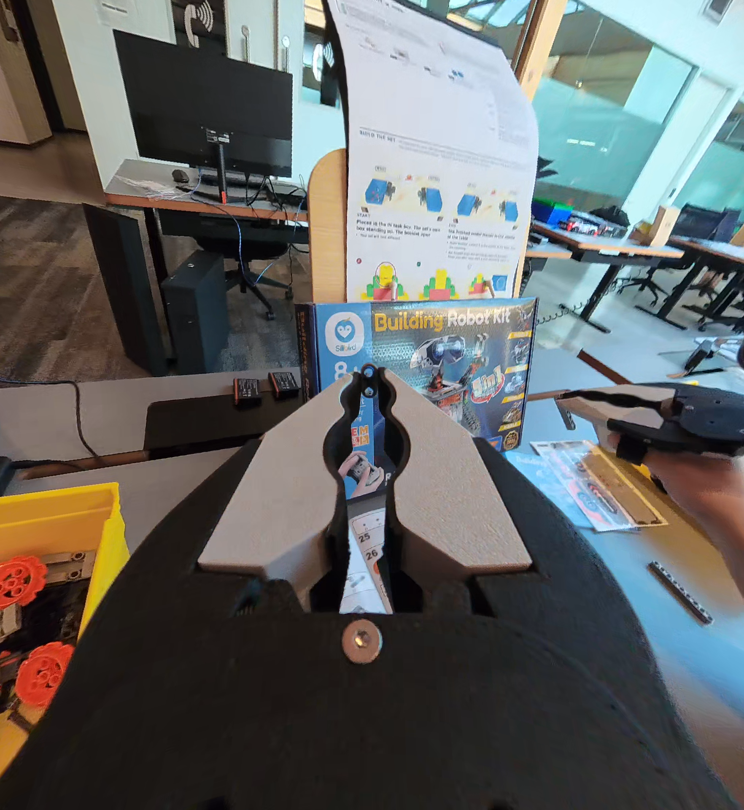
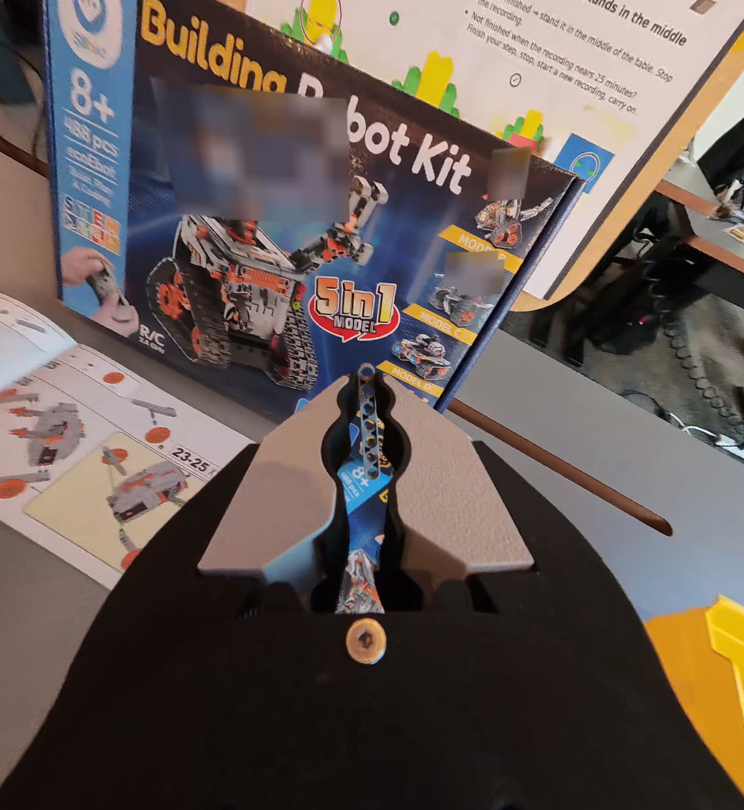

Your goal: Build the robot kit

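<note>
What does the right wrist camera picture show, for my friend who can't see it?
The right gripper pinches a thin grey beam with holes between its fingers. Behind it a toy robot kit box stands on the grey table, with an open instruction booklet to the left.

Kit box (image 1: pixel 423 377) stands upright blocking straight ahead of me, yellow bin (image 1: pixel 41 565) walls off left, bare table (image 1: pixel 650 613) on right stays passable.
</note>
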Demonstrator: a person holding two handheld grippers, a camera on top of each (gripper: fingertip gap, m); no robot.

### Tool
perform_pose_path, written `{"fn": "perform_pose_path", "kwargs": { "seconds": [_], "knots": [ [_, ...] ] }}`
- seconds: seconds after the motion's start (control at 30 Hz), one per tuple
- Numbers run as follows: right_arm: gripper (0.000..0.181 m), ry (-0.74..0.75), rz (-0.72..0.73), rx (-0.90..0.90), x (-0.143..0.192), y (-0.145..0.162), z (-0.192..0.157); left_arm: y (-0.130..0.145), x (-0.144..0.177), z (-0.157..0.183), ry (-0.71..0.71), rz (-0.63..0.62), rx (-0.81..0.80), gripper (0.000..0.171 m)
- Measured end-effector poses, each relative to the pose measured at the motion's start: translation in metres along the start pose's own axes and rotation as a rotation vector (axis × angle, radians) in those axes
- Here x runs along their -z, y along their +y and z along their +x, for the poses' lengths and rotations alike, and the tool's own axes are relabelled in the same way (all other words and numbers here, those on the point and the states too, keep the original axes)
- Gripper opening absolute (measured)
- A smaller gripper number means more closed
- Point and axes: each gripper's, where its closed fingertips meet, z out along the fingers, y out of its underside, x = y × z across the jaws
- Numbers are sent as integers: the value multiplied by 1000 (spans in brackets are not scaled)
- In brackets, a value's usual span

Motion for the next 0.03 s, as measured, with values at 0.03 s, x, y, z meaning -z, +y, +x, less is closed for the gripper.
{"fn": "perform_pose_path", "kwargs": {
  "seconds": [0.03],
  "knots": [
    [5,12,-8,11,-1,2,1,2,-1,1,-1,-11,-11,5]
  ]
}}
